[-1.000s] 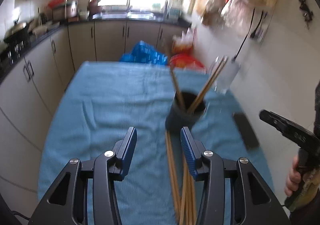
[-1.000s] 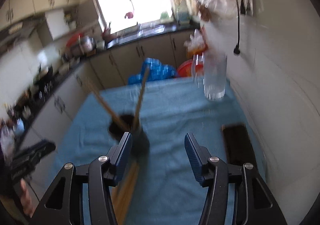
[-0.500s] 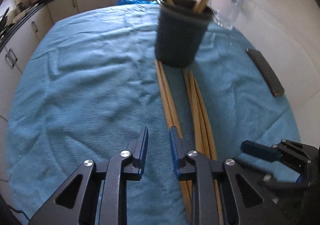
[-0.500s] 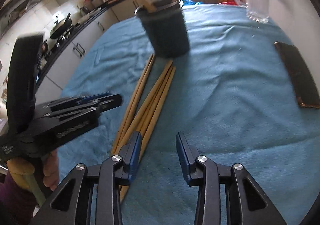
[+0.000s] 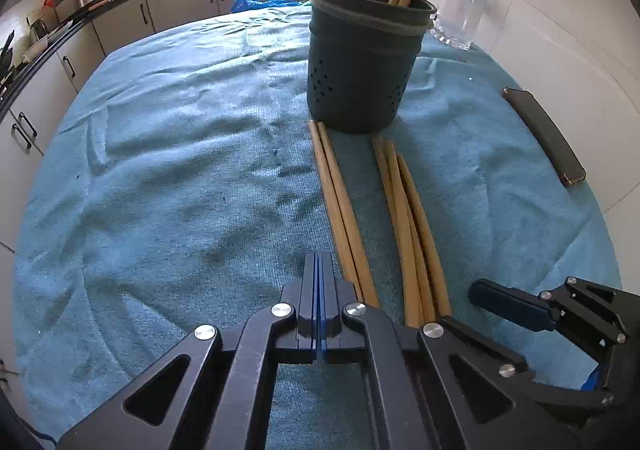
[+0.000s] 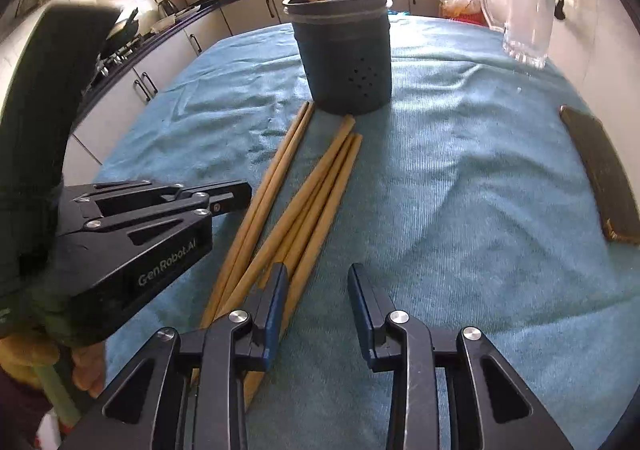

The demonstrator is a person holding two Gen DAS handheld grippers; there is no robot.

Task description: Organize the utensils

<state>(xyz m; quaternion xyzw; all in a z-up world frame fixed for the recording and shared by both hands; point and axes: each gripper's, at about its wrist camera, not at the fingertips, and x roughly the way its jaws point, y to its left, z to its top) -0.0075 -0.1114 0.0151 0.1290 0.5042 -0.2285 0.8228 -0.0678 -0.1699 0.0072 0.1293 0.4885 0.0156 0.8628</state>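
left wrist view: both grippers missing the chopsticks

left wrist view is showing the left gripper (image 5: 319, 266) clenched on nothing, its blue pads meeting just left of the near pair of chopsticks (image 5: 342, 209), which are lying untouched on the blue towel (image 5: 160, 169). a second bundle (image 5: 408, 217) is lying just right of that pair, both pointing at the holder (image 5: 360, 61), which is already keeping a few sticks upright.

right wrist view is showing the right gripper (image 6: 318, 302) with its jaws having just been closing, part open, with bare towel between them; its left finger is sitting over the bundle's (image 6: 308, 209) near end, so no stick is between the pads.

to do this step well, the left jaws are likely needing to reopen, shift right and straddle the pair before squeezing. the right gripper is probably needing to slide left until the bundle lies between its pads. gripping near the sticks' ends may be making them pivot; a hold nearer the middle should be steadier. the phone (image 5: 544, 137) and glass (image 6: 528, 17) are sitting well clear.
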